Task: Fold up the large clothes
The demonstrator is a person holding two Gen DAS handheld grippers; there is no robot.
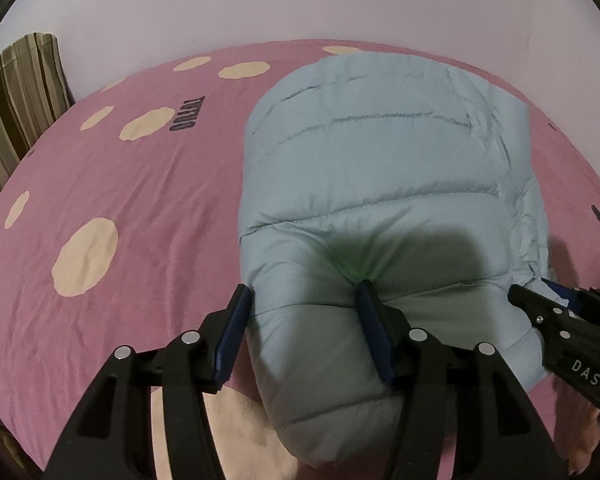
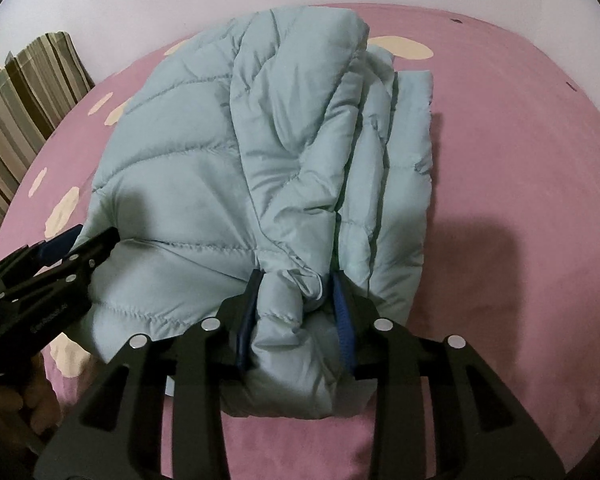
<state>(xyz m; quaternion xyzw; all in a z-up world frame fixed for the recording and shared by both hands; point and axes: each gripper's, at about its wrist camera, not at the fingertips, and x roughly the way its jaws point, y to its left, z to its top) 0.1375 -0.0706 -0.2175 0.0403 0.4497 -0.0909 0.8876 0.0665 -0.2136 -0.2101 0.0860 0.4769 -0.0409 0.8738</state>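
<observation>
where the pale blue puffer jacket (image 1: 380,184) bulges, left gripper (image 1: 304,300) fingers straddle its near fold, contact unclear; right gripper (image 2: 296,292) fingers pinch bunched fabric, tips hidden.

My left gripper (image 1: 304,292) straddles the near end of the pale blue puffer jacket (image 1: 380,168); my 2 blue pads sit against the padded roll, 1 at its left side, 1 pressed into the fabric. The jacket lies folded on the pink bedsheet (image 1: 140,208) with cream dots, toward the bed's right edge. My right gripper (image 1: 540,300) enters at the jacket's near right corner. A striped cushion (image 1: 20,108) stands at the far left corner.
</observation>
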